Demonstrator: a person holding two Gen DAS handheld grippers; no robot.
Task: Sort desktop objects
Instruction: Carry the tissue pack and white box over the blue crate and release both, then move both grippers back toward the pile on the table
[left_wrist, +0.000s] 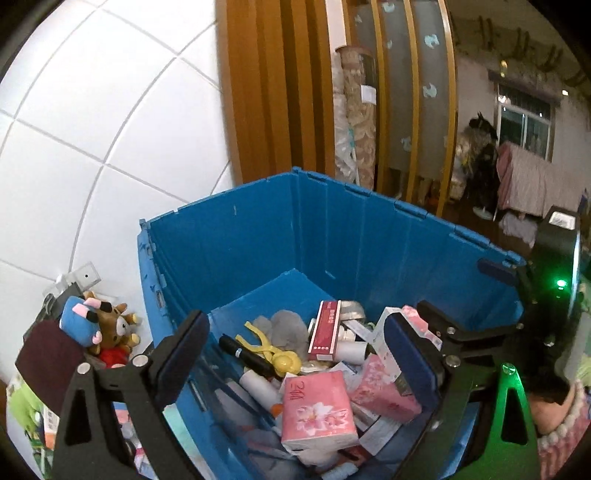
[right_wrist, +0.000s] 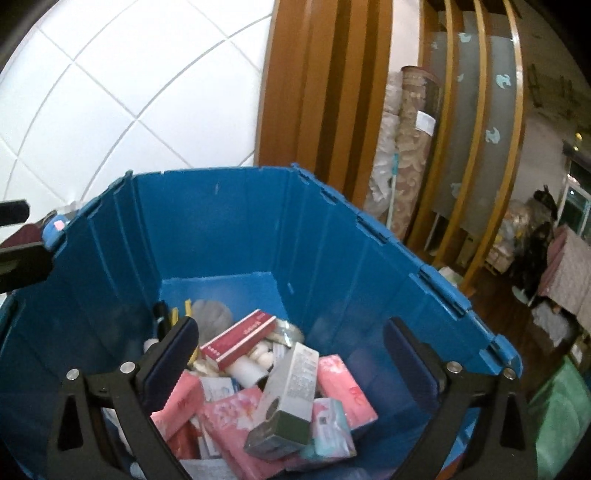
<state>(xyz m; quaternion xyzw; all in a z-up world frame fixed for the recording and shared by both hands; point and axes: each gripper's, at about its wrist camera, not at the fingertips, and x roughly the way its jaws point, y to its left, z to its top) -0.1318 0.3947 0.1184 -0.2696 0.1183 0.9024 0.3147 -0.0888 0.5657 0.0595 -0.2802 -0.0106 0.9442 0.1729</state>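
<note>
Looking down from the left wrist camera, the blue plastic crate shows its far left corner and, outside its left wall, a brown plush toy and a blue plush cube against the white tiled wall. That view alone also catches the right gripper at the crate's right rim, a green light glowing on its body, and a yellow clip lying beside a black marker on the crate floor. Only the right wrist camera shows a grey carton tilted on top of the pile, near centre. Both views share the red box and the pink tissue packs, all inside the crate.

The left gripper hangs above the crate's near left part, angled downward, its blue-padded fingers spread wide with nothing between them. The right gripper, seen from its own camera, likewise tips down over the pile, spread wide and empty.
</note>
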